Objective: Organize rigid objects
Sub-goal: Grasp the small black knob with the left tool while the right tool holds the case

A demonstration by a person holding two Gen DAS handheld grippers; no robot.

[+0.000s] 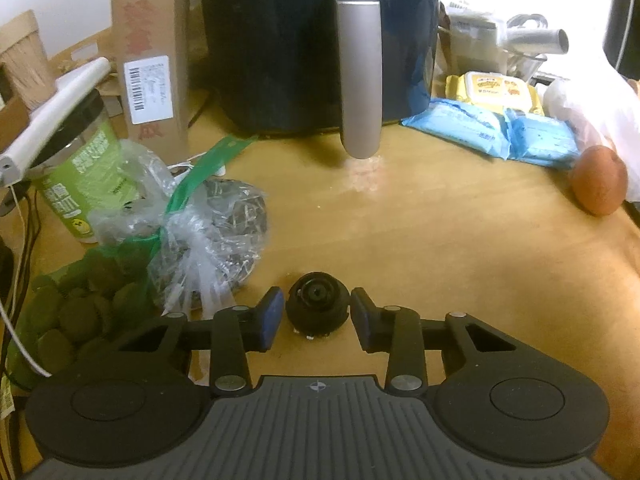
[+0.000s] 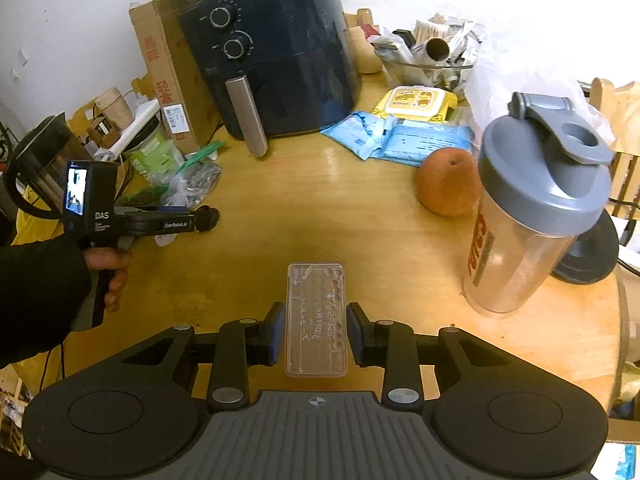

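A small black round knob-like part [image 1: 317, 303] sits on the wooden table between the fingers of my left gripper [image 1: 317, 320]. The jaws are open, with small gaps on both sides of the part. In the right wrist view the same part [image 2: 208, 218] shows at the tip of the left gripper [image 2: 196, 220]. A clear flat plastic case [image 2: 316, 320] lies on the table between the fingers of my right gripper [image 2: 316, 334]. Those jaws are open and stand close beside the case's long sides.
A dark air fryer [image 2: 272, 60] stands at the back with a cardboard box [image 2: 164, 72] beside it. A shaker bottle [image 2: 536, 216] and an orange fruit [image 2: 446, 188] stand right. Plastic bags [image 1: 208, 236] and a green jar [image 1: 80, 176] lie left. Blue and yellow wipe packs [image 2: 404, 128] lie behind.
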